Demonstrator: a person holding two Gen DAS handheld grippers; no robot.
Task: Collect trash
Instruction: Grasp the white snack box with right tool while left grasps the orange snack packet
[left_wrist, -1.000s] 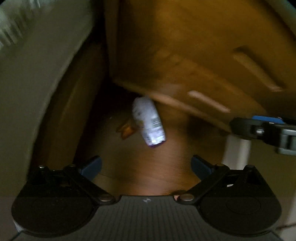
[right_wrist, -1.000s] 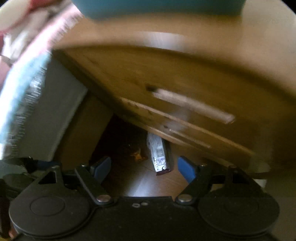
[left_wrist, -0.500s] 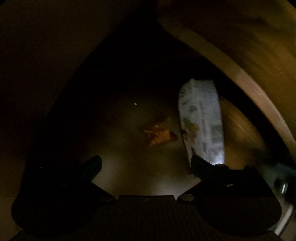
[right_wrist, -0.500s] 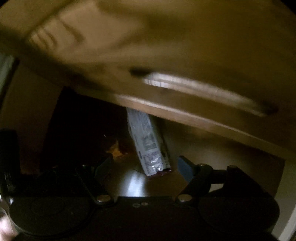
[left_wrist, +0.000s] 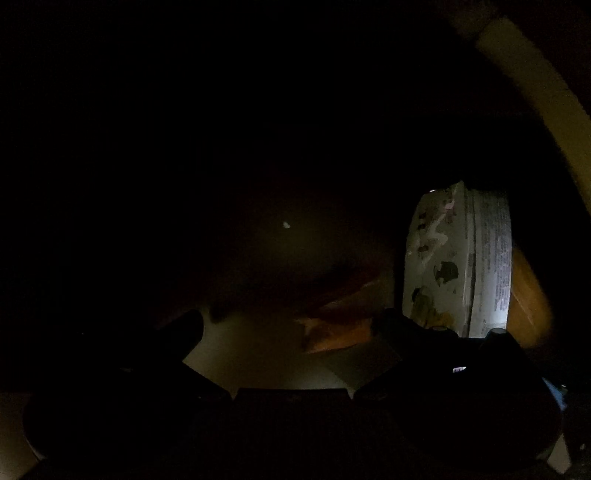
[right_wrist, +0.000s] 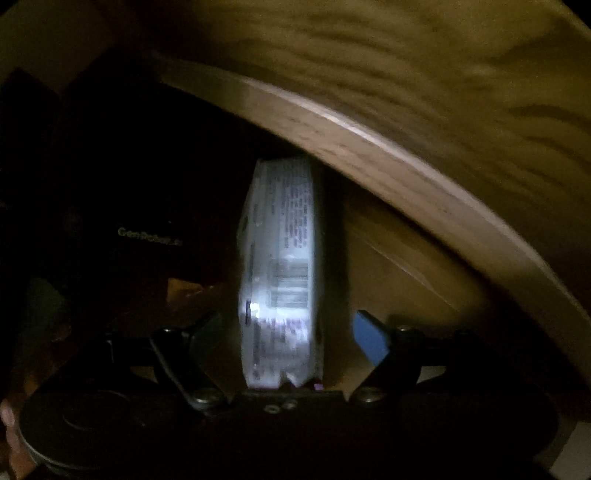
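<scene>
1. Floor (left_wrist: 266, 362) shows as a dim pale patch under a wooden piece of furniture (right_wrist: 424, 92); most of the space beneath it is black, and the furniture's lower edge curves across the upper right of both views.
2. Wood grain is visible on the furniture front in the right wrist view, blurred.
3. Left gripper (left_wrist: 291, 325) points low into the dark gap. Its fingers are spread wide apart with nothing between them, only dark outlines against the floor.
4. Right gripper (right_wrist: 284, 332) also points under the furniture's edge. Its fingers stand wide apart, the blue pad (right_wrist: 369, 339) of the right-hand one catching some light.
5. A white printed wrapper (right_wrist: 280, 266) lies on the floor, running lengthwise away from the right gripper. Its near end sits between the spread fingers, close to the gripper body; I cannot tell whether either finger touches it.
6. In the left wrist view the same wrapper (left_wrist: 458, 258) lies past the right-hand fingertip of the left gripper, outside its opening.
7. A small orange scrap (left_wrist: 336, 332) lies on the floor just left of the wrapper, inside the left gripper's opening near its right-hand finger; contact cannot be judged in the dark.
8. A tiny white speck (left_wrist: 286, 224) lies further back on the floor.
</scene>
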